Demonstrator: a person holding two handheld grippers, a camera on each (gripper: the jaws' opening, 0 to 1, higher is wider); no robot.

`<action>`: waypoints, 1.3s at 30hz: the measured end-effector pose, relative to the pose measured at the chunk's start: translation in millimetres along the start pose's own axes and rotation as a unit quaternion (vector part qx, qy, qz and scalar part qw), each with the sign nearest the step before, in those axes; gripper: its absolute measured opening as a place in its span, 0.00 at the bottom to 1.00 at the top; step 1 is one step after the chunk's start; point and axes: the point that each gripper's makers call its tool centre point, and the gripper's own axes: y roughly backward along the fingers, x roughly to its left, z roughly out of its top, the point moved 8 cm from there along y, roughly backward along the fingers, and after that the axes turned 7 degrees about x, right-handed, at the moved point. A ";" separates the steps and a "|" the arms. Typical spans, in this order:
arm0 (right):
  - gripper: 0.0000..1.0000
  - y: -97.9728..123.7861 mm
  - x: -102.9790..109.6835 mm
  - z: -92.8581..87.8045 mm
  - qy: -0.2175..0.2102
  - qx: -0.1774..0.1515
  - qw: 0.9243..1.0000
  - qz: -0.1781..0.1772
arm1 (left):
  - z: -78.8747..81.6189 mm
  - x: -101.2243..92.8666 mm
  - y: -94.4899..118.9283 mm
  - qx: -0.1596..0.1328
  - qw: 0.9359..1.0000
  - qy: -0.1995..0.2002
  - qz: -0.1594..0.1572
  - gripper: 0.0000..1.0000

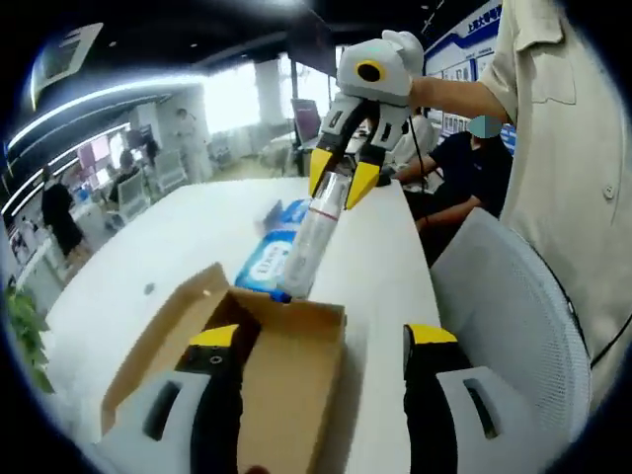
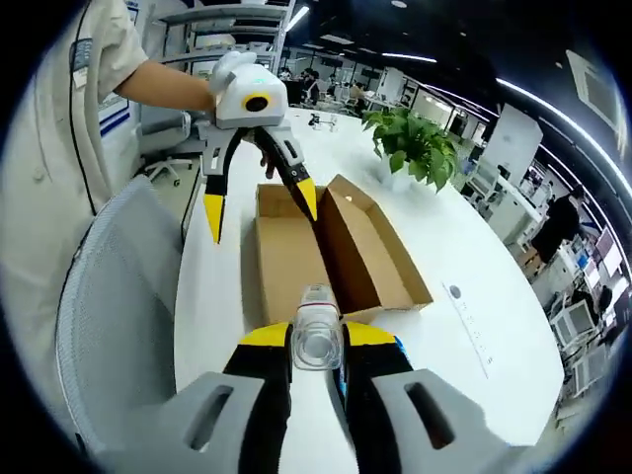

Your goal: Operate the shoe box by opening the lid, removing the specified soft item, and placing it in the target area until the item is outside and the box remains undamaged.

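Observation:
The brown cardboard shoe box (image 1: 296, 375) (image 2: 296, 252) lies open on the white table, its lid flap (image 2: 380, 252) folded out to one side. My right gripper (image 1: 341, 186) (image 2: 318, 338) is shut on a long, clear plastic-wrapped soft item (image 1: 314, 237) (image 2: 317, 331). It holds the item upright just beyond the box's far end. The item's lower end is over a blue-and-white pack (image 1: 265, 259) on the table; I cannot tell whether they touch. My left gripper (image 1: 321, 336) (image 2: 260, 207) hangs open above the box, with nothing between its yellow fingertips (image 2: 213, 219).
A white mesh chair (image 1: 513, 296) (image 2: 109, 286) stands against the table's edge. A person in a beige shirt (image 1: 563, 118) (image 2: 59, 128) is behind it. A potted plant (image 2: 415, 143) sits on the table past the box. Desks and people fill the office behind.

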 end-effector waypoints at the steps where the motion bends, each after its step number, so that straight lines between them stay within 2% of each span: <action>1: 0.16 1.2 -5.2 -1.4 0.001 0.003 1.000 -0.003 | -1.7 0.4 3.3 -0.001 1.000 0.004 0.006 0.70; 10: 0.16 9.6 -53.9 -15.9 0.017 0.037 0.999 -0.015 | -14.5 3.1 27.7 -0.012 0.996 0.050 0.066 0.81; 18: 0.16 4.6 -91.0 -28.6 0.028 0.074 0.997 -0.011 | -22.2 1.3 41.3 -0.017 0.992 0.085 0.096 0.90; 30: 0.16 -14.2 -127.3 -41.8 0.035 0.134 0.990 0.007 | -30.1 -6.6 55.8 -0.023 0.983 0.122 0.134 1.00; 39: 0.17 -33.5 -148.2 -48.6 0.042 0.170 0.984 0.027 | -37.6 -16.7 67.5 -0.032 0.974 0.151 0.163 1.00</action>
